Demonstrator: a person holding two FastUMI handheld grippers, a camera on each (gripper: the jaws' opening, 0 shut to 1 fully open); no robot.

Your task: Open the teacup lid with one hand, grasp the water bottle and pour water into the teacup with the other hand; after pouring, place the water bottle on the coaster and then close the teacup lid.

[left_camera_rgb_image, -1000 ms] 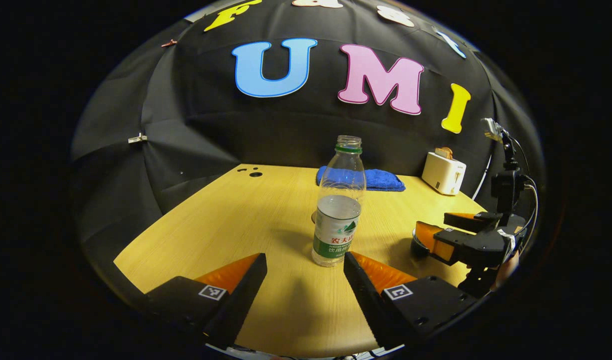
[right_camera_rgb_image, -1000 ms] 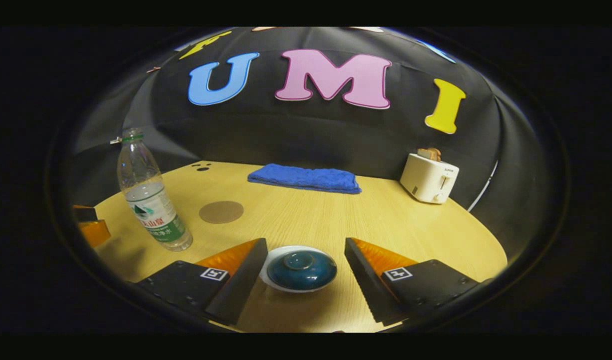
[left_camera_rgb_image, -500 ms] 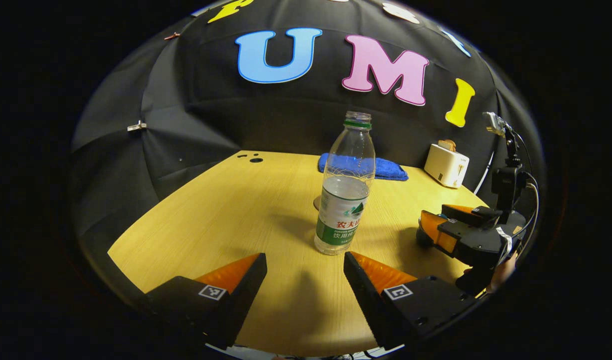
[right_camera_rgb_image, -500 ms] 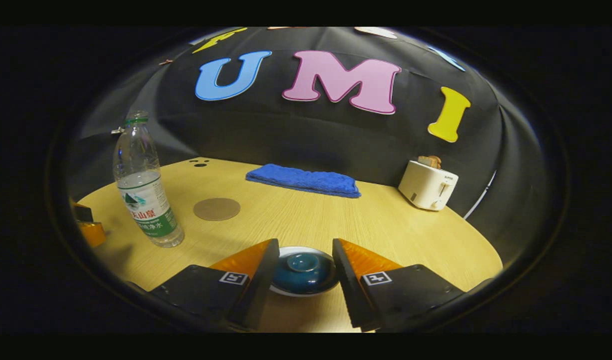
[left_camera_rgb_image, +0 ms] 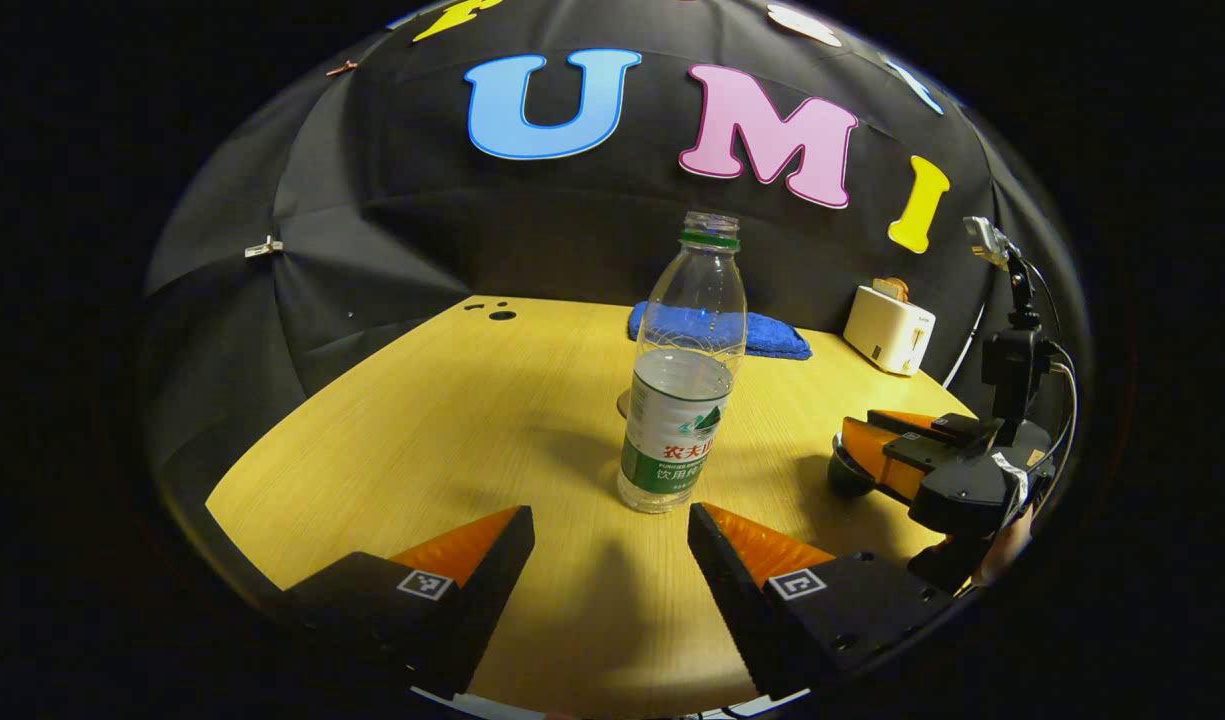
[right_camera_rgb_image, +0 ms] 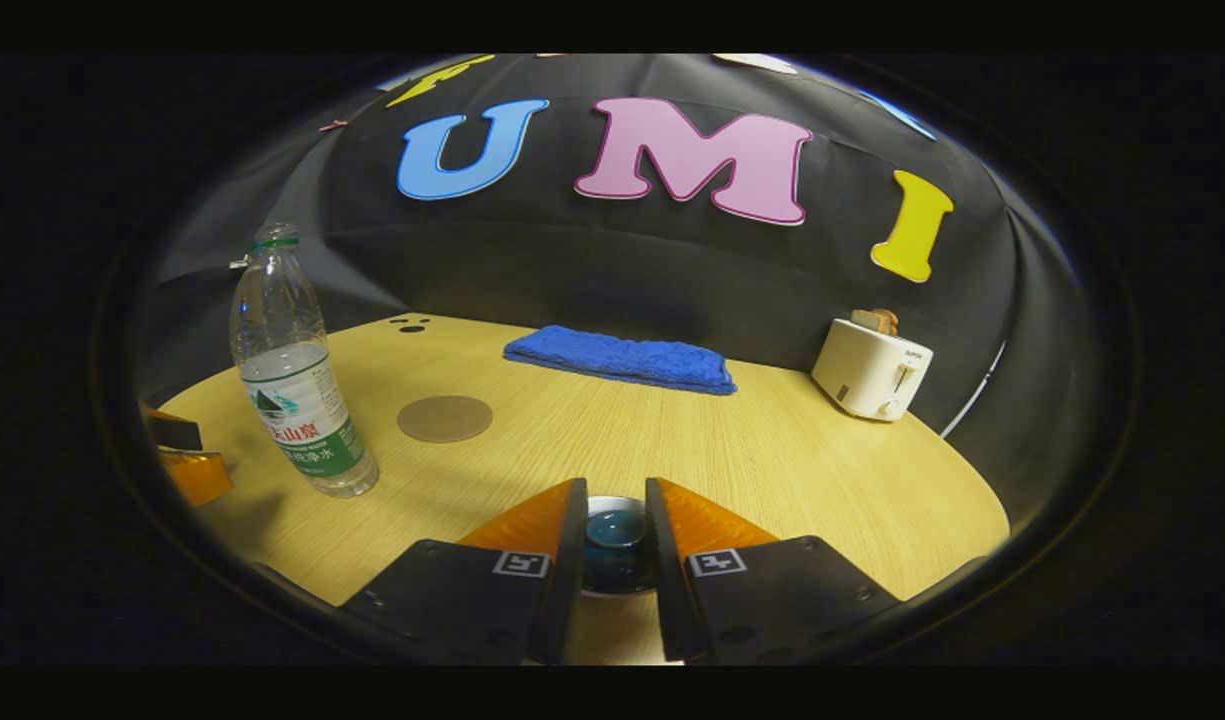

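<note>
Left gripper view: my left gripper (left_camera_rgb_image: 610,540) is level over the table (left_camera_rgb_image: 422,420), fingers spread wide, gripping nothing. The water bottle (left_camera_rgb_image: 680,375) stands upright straight ahead, just beyond the fingertips, open neck up. Off to the right my right gripper (left_camera_rgb_image: 872,455) reaches low over the teacup (left_camera_rgb_image: 844,478).

Right gripper view: my fingers are pinched in on the teacup lid (right_camera_rgb_image: 614,535), its knob between them; true contact I cannot tell. The bottle is far left, upright, the coaster (right_camera_rgb_image: 444,418) just right of it.
</note>
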